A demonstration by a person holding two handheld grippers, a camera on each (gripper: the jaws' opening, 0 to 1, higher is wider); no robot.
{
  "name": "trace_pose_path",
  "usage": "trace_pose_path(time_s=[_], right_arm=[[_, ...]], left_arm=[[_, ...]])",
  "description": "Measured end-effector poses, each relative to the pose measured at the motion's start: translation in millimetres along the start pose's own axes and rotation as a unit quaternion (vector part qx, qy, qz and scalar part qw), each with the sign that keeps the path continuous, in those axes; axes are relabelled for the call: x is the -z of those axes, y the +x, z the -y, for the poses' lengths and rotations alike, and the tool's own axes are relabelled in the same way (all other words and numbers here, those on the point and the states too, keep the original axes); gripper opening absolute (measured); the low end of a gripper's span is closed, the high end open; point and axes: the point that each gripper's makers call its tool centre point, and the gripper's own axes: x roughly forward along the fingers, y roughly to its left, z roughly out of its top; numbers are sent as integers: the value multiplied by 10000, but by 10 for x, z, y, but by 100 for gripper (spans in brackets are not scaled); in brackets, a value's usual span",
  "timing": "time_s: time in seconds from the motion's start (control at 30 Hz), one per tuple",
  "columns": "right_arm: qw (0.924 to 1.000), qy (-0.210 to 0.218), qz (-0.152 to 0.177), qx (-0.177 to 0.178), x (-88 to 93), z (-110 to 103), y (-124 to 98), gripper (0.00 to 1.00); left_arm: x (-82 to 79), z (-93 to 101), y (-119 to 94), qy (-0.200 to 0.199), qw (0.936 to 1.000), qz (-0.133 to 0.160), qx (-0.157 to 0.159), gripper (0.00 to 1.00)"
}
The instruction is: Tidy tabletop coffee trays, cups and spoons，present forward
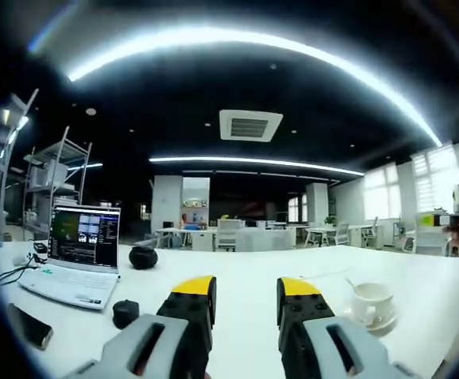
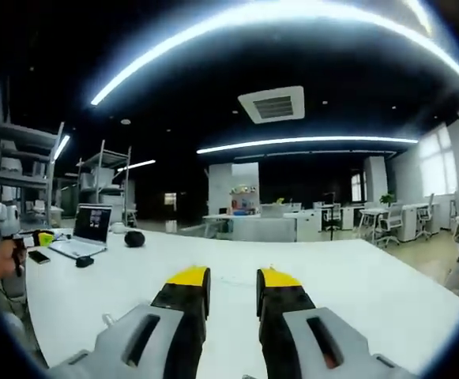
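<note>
White ceramic cup (image 1: pixel 370 301) on its saucer (image 1: pixel 374 320) sits at lower right, spoon (image 1: pixel 349 280) handle slanting up-left. Left gripper (image 1: pixel 246 294) and right gripper (image 2: pixel 233 286) are both parted, holding nothing.

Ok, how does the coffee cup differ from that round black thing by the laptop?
The cup is white; the round black thing is dark all over. The cup sits on a saucer with a spoon in it; the black thing rests straight on the table. The cup lies right of the left claw, the black thing left of it, beside the laptop. Both stand on the same white table.
</note>
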Motion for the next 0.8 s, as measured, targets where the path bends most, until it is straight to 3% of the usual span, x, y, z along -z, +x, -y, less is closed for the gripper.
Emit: trace_pose_path(time_s=[0.13, 0.43, 0.8], right_arm=[[9996, 139, 135, 201, 42, 204, -185, 25], [9976, 435, 95, 536, 366, 464, -460, 26], [9946, 691, -26, 775, 687, 573, -615, 27]], left_arm=[[-21, -42, 14, 56, 9998, 63, -184, 32], [66, -38, 30, 127, 9991, 236, -340, 32], [317, -22, 27, -3, 9993, 20, -374, 32]])
